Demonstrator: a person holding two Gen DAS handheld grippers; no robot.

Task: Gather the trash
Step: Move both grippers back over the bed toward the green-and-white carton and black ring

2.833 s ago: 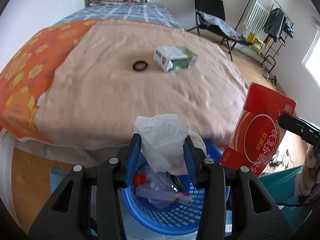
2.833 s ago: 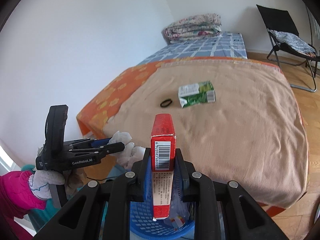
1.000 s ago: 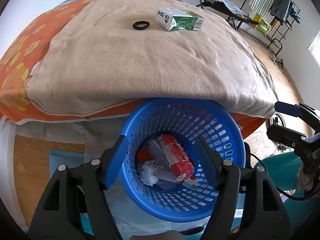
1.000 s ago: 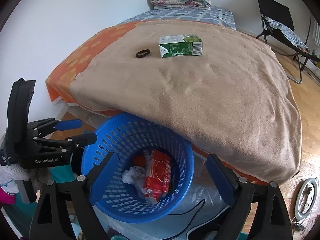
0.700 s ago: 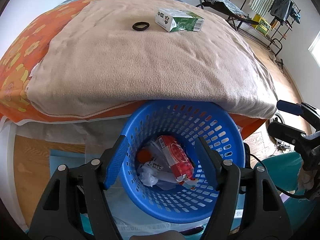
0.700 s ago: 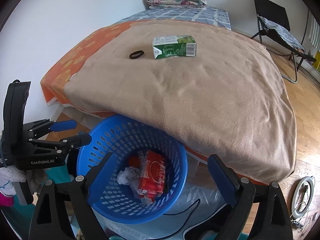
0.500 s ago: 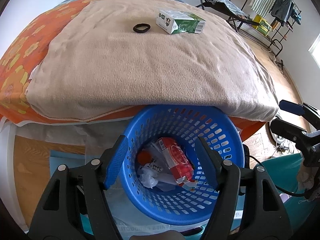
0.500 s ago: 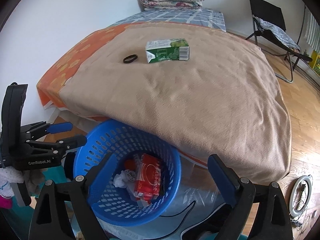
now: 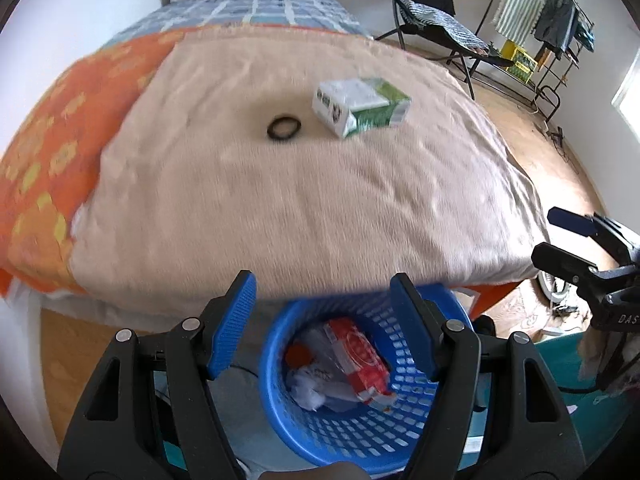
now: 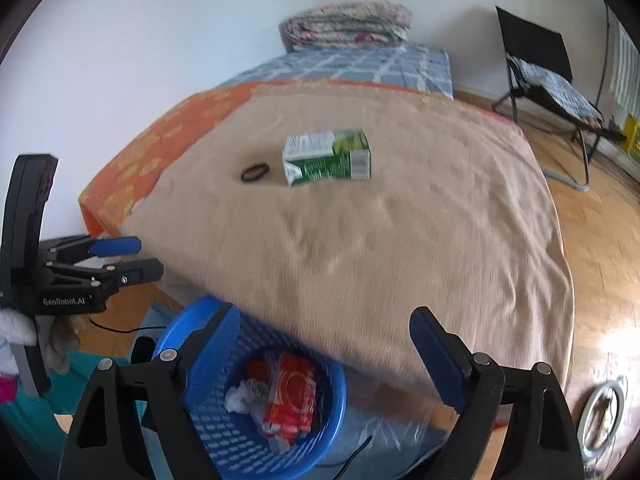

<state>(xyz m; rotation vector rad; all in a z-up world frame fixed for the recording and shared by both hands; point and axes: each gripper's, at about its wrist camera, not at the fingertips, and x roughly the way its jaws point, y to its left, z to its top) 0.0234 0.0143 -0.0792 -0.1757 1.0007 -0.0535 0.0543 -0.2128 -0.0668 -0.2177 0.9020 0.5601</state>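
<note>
The blue basket (image 9: pixel 360 432) stands on the floor at the foot of the bed (image 9: pixel 280 200), partly under the edge of the tan blanket (image 10: pixel 400 248). Inside it lie a red box (image 9: pixel 356 360), crumpled white tissue (image 10: pixel 240 398) and an orange item (image 9: pixel 296 354) too small to identify.

Left claw (image 9: pixel 324 292): jaws spread wide, nothing between them, touching nothing. It hangs above the near rim of the basket, pointing steeply down.

Right claw (image 10: pixel 324 328): jaws spread very wide and empty; they have just been closing slightly, with no object between them. It hangs over the basket and the blanket edge. Its left finger overlaps the basket rim in the right wrist view; contact cannot be determined.

Each claw appears at the edge of the other's view, side by side and apart.

On the blanket, well apart from both claws, a green and white carton (image 9: pixel 362 106) lies on its side. A black ring (image 9: pixel 284 128) lies flat just beside it, not touching.

Further out: a folded quilt (image 10: pixel 348 26) at the head of the bed, a black folding chair (image 10: pixel 548 80) on the wooden floor, and a clothes rack (image 9: pixel 556 28) by the far wall.
</note>
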